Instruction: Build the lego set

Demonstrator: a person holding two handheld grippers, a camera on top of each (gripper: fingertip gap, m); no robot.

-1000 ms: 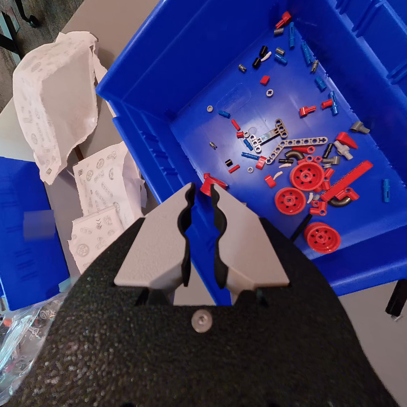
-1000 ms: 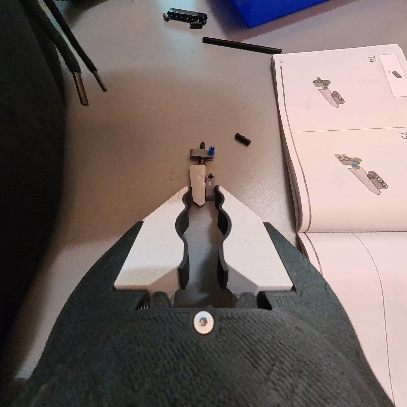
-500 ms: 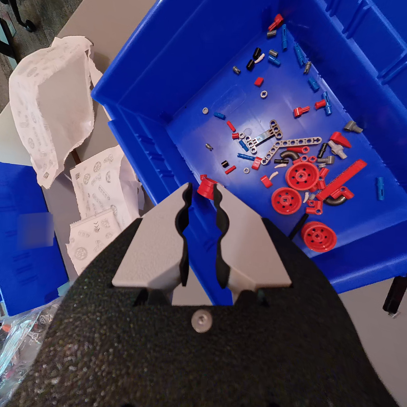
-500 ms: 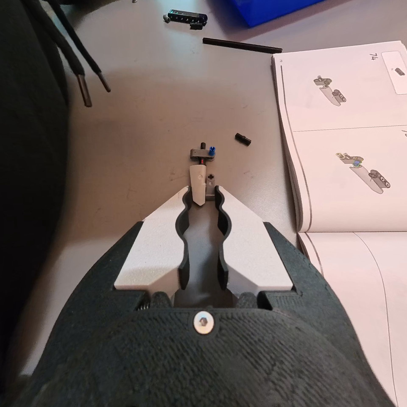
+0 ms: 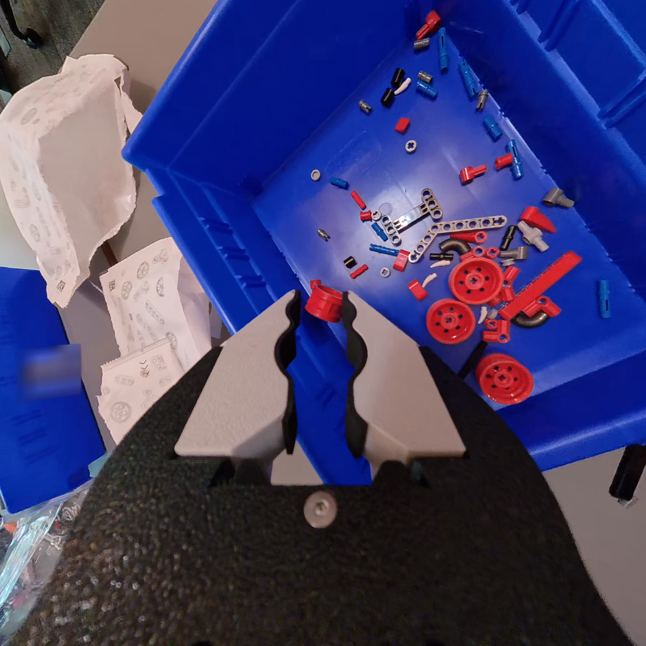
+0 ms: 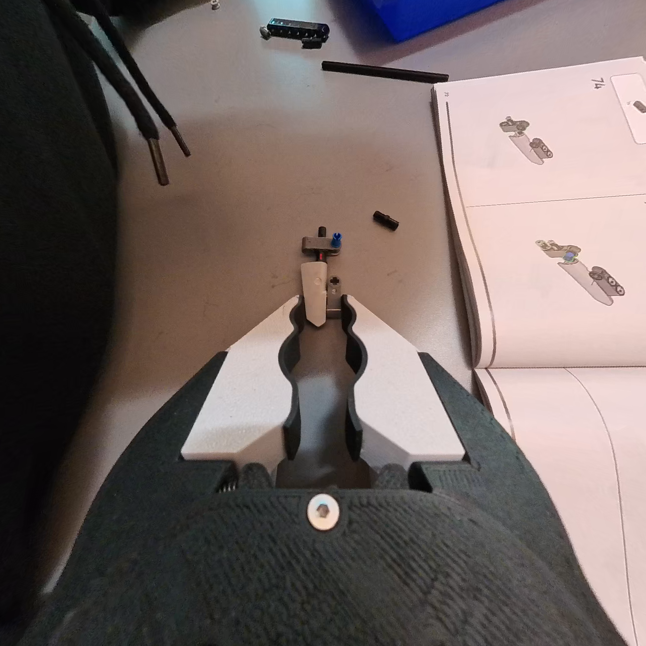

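In the left wrist view a blue bin [image 5: 209,115] holds many loose pieces: red wheels [image 5: 475,279], a grey angled beam [image 5: 465,227], blue and black pins. My left gripper [image 5: 321,304] hovers over the bin's near corner, jaws open. A round red piece [image 5: 323,307] lies in the bin, seen between the tips. In the right wrist view my right gripper [image 6: 321,307] rests low on the grey table. Its tips are closed on the rear end of a small assembly [image 6: 314,293] of a white panel, grey connectors and a blue pin.
Torn white paper bags [image 5: 63,157], a second blue bin [image 5: 35,384] and a clear plastic bag [image 5: 21,542] lie left. An open instruction booklet [image 6: 559,244] lies right; a black pin [image 6: 385,221], black axle [image 6: 384,71] and black beam [image 6: 297,29] ahead. Dark clothing with drawstrings [image 6: 153,140] hangs left.
My left gripper's jaws have opened a little and it has drifted slightly right over the bin, so more of the red piece shows. The right gripper and assembly have not moved; the drawstrings swung.
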